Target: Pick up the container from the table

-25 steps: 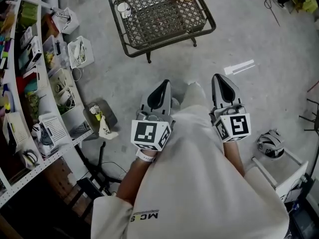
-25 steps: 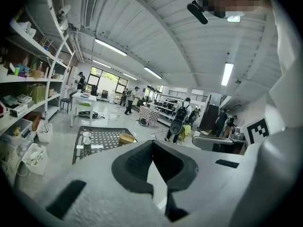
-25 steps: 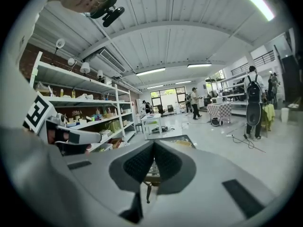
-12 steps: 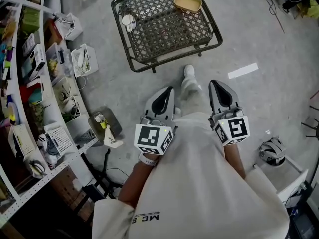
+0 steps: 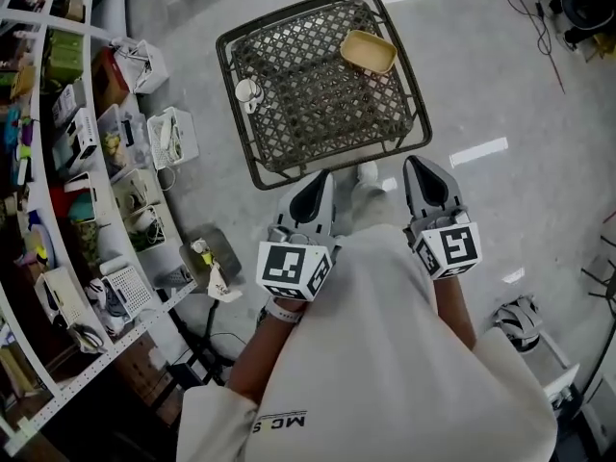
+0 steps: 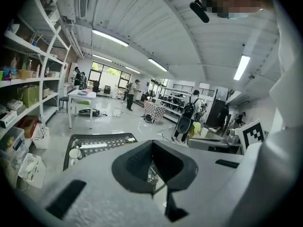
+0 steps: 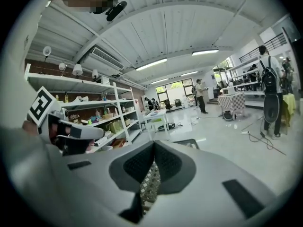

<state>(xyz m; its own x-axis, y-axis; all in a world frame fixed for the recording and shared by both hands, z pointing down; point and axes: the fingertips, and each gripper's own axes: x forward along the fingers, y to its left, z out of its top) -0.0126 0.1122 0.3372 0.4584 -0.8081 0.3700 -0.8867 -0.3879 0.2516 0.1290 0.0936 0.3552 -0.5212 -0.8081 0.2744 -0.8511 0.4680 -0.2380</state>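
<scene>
A shallow tan container lies at the far right corner of a low black lattice table, well ahead of both grippers. A white cup stands at the table's left edge and also shows in the left gripper view as the cup on the table. My left gripper hangs just short of the table's near rim, shut and empty, its jaws meeting at the tips. My right gripper is level with it at the near right corner, also shut on nothing; table lattice shows below its jaws.
Cluttered white shelves with baskets and boxes line the left side. White tape strips mark the grey floor to the right. A helmet-like object lies at the lower right. People and tables stand far off in both gripper views.
The table has come closer, sliding down the head view until its near rim sits just ahead of the gripper tips. Both grippers kept their pose and stayed shut.
</scene>
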